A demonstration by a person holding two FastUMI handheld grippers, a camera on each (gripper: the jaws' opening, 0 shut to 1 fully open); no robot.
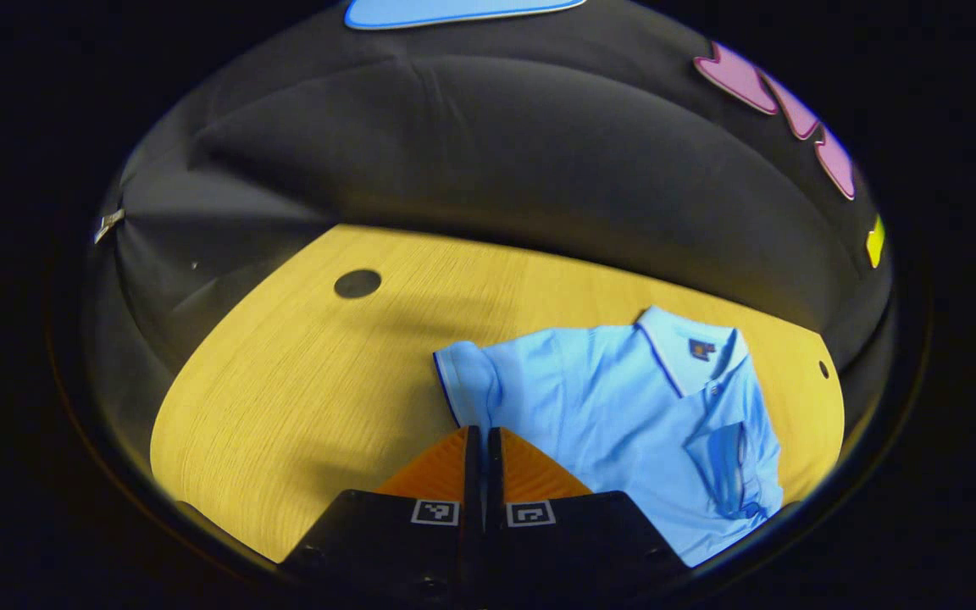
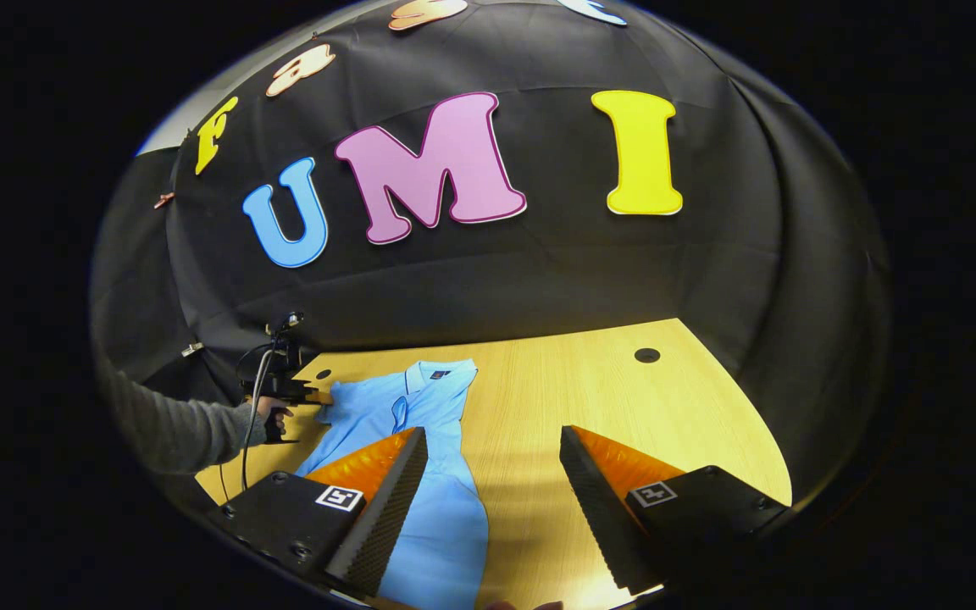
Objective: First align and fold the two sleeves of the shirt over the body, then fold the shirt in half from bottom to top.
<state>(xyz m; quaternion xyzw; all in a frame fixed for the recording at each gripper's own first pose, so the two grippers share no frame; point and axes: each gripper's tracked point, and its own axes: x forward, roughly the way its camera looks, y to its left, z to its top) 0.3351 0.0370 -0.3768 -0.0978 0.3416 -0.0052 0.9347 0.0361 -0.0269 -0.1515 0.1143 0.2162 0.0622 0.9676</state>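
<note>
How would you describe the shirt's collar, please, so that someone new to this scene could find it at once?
Start at the yellow wooden table in front of the black cloth wall. On it lies a light blue polo shirt, spread flat. The collar is at the shirt's far end, toward the wall: a paler band edged with a thin dark line, with a small dark label inside the neck.

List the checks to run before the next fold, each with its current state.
1. Shirt flat on the table: ok.
2. Right gripper open, above the shirt's edge: ok.
3. Left gripper shut: ok.
4. Cloth caught between the left gripper's fingers: cannot tell.
5. Spread sleeve folded over the body: not ok, it lies out flat.
6. Other sleeve folded in: cannot tell.
</note>
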